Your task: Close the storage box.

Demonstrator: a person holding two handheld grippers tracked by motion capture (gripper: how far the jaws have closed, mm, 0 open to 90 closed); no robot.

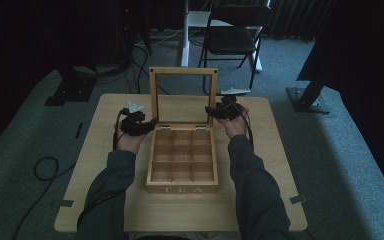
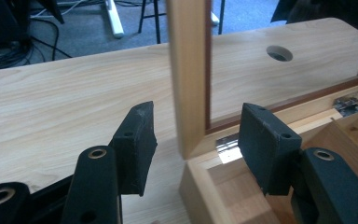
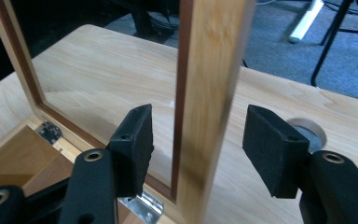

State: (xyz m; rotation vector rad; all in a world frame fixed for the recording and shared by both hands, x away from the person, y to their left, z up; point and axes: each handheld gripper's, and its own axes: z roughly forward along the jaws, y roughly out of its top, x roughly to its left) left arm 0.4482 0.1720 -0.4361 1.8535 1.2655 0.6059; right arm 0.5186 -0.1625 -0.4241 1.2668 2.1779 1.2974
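A light wooden table (image 1: 105,150) stands on grey carpet (image 1: 340,150). Behind it a black folding chair (image 1: 232,37) sits beside a white post (image 1: 185,30). A black cable (image 1: 42,170) loops on the floor at left.

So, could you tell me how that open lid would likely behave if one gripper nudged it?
The lid stands upright on small hinges, so it would probably swing rather than flex. Its frame looks like stiff wood. The clear pane may be fragile.
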